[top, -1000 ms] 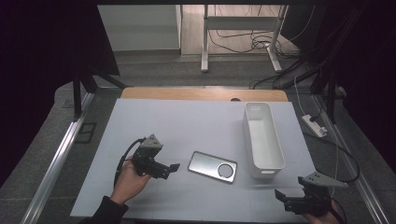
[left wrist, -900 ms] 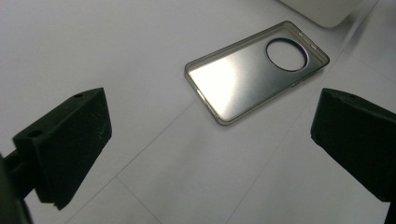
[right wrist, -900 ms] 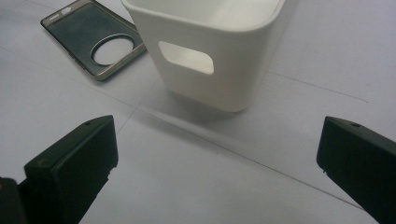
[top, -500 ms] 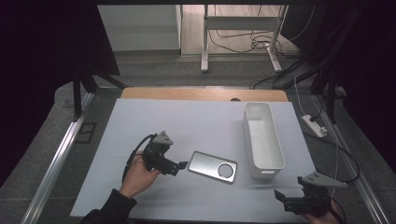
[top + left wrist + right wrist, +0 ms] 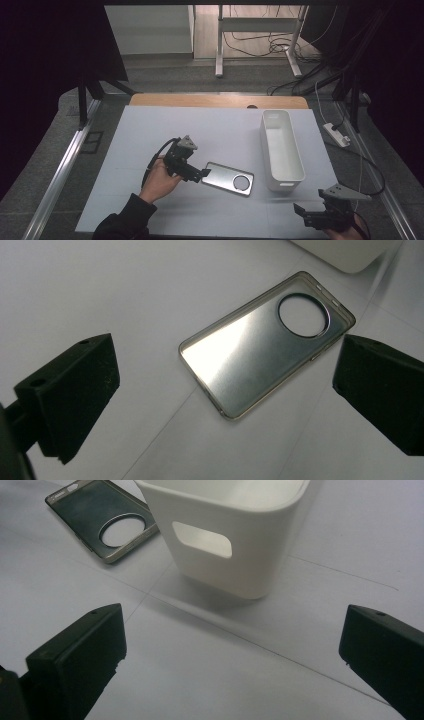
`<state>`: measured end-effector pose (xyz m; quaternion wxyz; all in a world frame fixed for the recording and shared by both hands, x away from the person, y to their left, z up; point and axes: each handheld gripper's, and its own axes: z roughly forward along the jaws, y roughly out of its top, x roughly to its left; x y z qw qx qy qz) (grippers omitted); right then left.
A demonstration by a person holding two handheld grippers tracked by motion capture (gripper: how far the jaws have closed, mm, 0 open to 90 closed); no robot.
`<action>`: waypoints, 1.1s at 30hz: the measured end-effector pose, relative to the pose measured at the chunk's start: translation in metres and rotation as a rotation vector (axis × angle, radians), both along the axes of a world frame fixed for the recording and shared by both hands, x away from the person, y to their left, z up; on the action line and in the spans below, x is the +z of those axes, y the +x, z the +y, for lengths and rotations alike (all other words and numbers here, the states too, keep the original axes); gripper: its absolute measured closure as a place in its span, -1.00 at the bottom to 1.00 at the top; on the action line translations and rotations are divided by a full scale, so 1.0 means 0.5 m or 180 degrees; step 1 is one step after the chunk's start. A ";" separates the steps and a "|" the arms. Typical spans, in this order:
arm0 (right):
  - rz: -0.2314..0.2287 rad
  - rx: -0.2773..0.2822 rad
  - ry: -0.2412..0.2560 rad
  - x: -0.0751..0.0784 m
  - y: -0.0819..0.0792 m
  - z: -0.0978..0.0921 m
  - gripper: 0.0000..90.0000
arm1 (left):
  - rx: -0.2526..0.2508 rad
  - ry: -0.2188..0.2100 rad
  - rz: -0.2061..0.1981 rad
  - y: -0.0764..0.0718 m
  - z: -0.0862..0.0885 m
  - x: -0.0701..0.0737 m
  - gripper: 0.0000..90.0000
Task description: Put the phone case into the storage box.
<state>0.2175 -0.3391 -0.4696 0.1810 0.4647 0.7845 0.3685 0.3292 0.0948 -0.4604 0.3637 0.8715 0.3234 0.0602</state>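
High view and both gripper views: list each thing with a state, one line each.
Left tongs: open, jaws wide apart over the phone case, not touching it.
Right tongs: open, nothing between the jaws.
Phone case: lying flat on the table, hollow side up.
White bin: upright, nothing seen inside.

Tabletop (image 5: pixel 215 130) is mostly bare: the whole far-left half and the front centre strip are free for a pass. Two obstacles: a white bin (image 5: pixel 281 145) standing upright at right centre, long side running front to back, and a flat metal phone case (image 5: pixel 228 178) lying just left of the bin's near end, with a narrow gap between them. Left gripper (image 5: pixel 200 175) sits at the case's left end, jaws spread wide with bare tabletop between them. Right gripper (image 5: pixel 307 212) is at the front right corner, jaws wide, facing the bin's near wall; the tabletop between is free.
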 end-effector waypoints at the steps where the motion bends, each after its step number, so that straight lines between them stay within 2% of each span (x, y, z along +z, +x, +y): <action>1: 0.0005 0.0001 -0.0002 0.000 0.000 0.000 -1.00 | -0.0018 0.0023 0.0001 0.003 -0.005 0.000 -1.00; 6: 0.0005 0.0003 -0.0004 0.000 0.000 0.000 -1.00 | -0.0043 0.0072 0.0000 0.011 -0.022 0.003 -1.00; 10: 0.0008 0.0002 -0.0003 0.000 0.001 0.000 -1.00 | -0.0090 0.0040 0.0023 0.018 -0.037 0.007 -1.00; 16: 0.0007 0.0004 -0.0009 0.000 0.001 0.001 -1.00 | -0.0161 0.0067 0.0018 0.027 -0.056 0.010 -1.00; 19: 0.0006 0.0007 -0.0007 0.000 0.000 0.000 -1.00 | -0.0189 0.0095 0.0001 0.029 -0.065 0.011 -0.99; 22: 0.0014 0.0009 -0.0008 0.000 0.001 0.000 -1.00 | -0.0185 0.0178 -0.0011 0.030 -0.072 0.010 -0.89; 25: 0.0005 0.0010 -0.0010 0.000 0.000 0.001 -1.00 | -0.0186 0.0219 -0.0024 0.030 -0.072 0.010 -0.65; 31: 0.0009 0.0013 -0.0019 0.000 0.001 0.001 -1.00 | -0.0320 0.0259 0.0025 0.028 -0.072 0.008 0.07; 33: 0.0007 0.0011 -0.0017 0.000 0.000 0.002 -1.00 | -0.0366 0.0264 0.0100 0.029 -0.073 0.005 0.41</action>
